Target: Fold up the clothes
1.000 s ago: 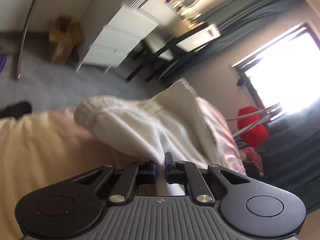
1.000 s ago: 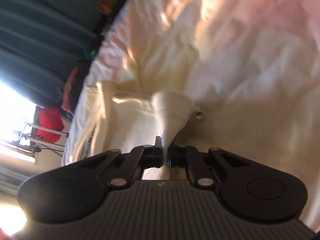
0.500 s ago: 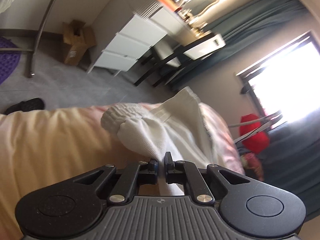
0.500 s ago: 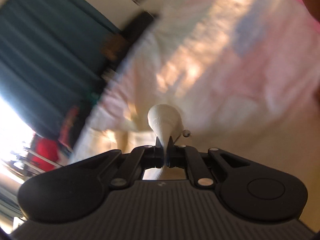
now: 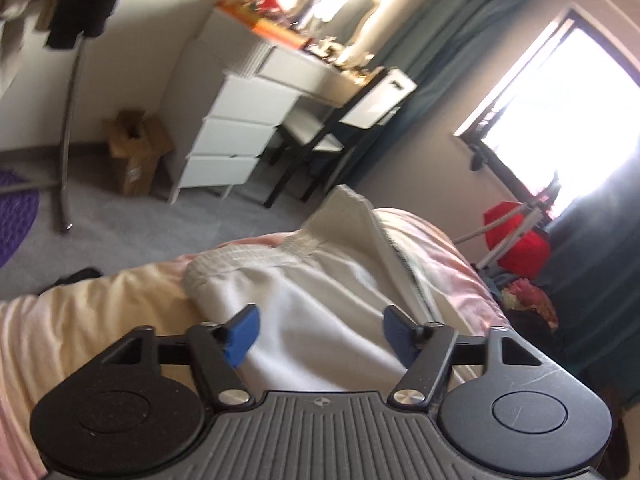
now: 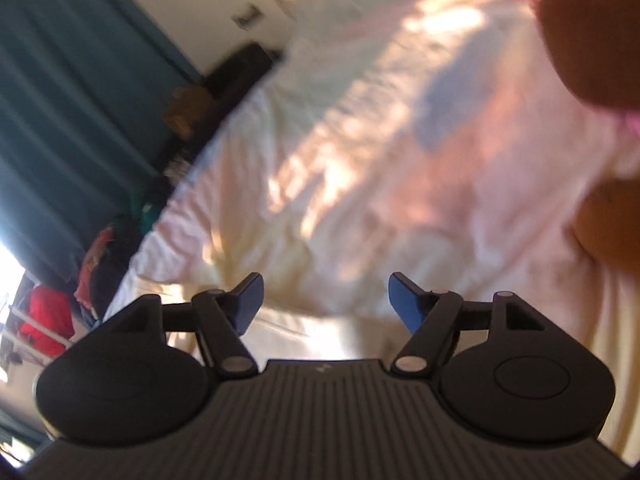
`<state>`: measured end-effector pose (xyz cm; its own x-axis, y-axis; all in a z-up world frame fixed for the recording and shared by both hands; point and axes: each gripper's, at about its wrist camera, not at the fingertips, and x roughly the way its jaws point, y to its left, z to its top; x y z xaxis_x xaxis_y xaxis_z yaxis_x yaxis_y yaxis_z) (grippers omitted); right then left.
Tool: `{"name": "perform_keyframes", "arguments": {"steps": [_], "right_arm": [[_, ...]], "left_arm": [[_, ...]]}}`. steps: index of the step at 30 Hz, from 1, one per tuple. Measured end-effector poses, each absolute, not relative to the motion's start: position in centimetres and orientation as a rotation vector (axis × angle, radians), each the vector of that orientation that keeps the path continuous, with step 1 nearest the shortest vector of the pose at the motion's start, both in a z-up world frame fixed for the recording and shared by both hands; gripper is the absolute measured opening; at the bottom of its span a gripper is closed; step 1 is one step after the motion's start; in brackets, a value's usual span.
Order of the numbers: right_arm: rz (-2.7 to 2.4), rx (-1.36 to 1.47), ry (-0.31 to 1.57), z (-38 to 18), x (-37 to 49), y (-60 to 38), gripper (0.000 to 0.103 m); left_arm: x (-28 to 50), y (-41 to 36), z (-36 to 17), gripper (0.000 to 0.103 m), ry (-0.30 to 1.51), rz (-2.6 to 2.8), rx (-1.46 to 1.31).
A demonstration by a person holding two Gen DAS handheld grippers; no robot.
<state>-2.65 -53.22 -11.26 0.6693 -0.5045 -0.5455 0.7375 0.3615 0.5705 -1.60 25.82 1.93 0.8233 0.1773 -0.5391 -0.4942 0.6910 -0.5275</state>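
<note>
Both the left gripper (image 5: 320, 334) and the right gripper (image 6: 326, 300) stand wide open, holding nothing, over the white garment (image 5: 320, 300) lying on the bed (image 5: 80, 320); it looks soft, light and floppy, best pinched at its thick ribbed hem (image 5: 248, 258)

A white chest of drawers (image 5: 236, 136) stands against the wall beside an open cardboard box (image 5: 136, 152) on grey carpet (image 5: 132, 232), with a black-framed chair (image 5: 340, 128), teal curtains (image 5: 424, 52), a bright window (image 5: 568, 120) and a purple mat (image 5: 16, 216) around.
</note>
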Motion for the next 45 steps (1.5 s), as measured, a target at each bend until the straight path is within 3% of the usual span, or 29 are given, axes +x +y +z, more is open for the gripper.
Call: {"name": "perform_keyframes", "arguments": {"steps": [4,12,16,19,24,25,27,28,33,41,45], "right_arm": [[-0.612,0.823,0.341,-11.0,1.6,-52.2,0.072],[-0.359,0.953,0.513,-15.2,13.0,-51.2,0.071],[-0.355,0.979,0.512,-17.7,17.1,-52.0,0.071],[-0.365,1.018,0.474,-19.5,18.8,-52.8,0.068],[-0.379,0.931,0.412,-19.9,21.7,-53.0,0.063],[-0.382,0.92,0.398,-19.8,22.1,-53.2,0.05],[-0.386,0.918,0.368,-19.9,22.7,-53.6,0.015],[-0.388,0.912,0.35,-19.6,22.6,-53.5,0.006],[-0.393,0.844,0.231,-16.4,19.8,-51.8,0.006],[-0.351,0.564,-0.16,-2.1,11.8,-44.5,0.006],[-0.424,0.561,-0.114,0.9,15.7,-45.3,0.006]], "left_arm": [[4.8,22.8,2.3,0.082,0.541,0.259,-0.691],[22.2,20.4,-5.0,0.082,0.739,0.191,-0.744],[25.9,20.9,-7.7,0.082,0.714,0.237,-0.768],[27.3,21.4,-8.5,0.063,0.666,0.239,-0.788],[29.7,22.2,-9.9,0.02,0.585,0.24,-0.822],[30.1,22.4,-10.1,0.019,0.569,0.239,-0.827],[29.9,22.3,-9.6,0.015,0.523,0.215,-0.828],[29.6,22.2,-9.2,0.014,0.503,0.203,-0.817],[27.9,22.6,-6.9,0.012,0.417,0.149,-0.807],[24.6,25.1,-3.5,0.011,0.288,0.117,-0.812],[27.2,25.7,-3.2,0.012,0.333,0.132,-0.824]]}}
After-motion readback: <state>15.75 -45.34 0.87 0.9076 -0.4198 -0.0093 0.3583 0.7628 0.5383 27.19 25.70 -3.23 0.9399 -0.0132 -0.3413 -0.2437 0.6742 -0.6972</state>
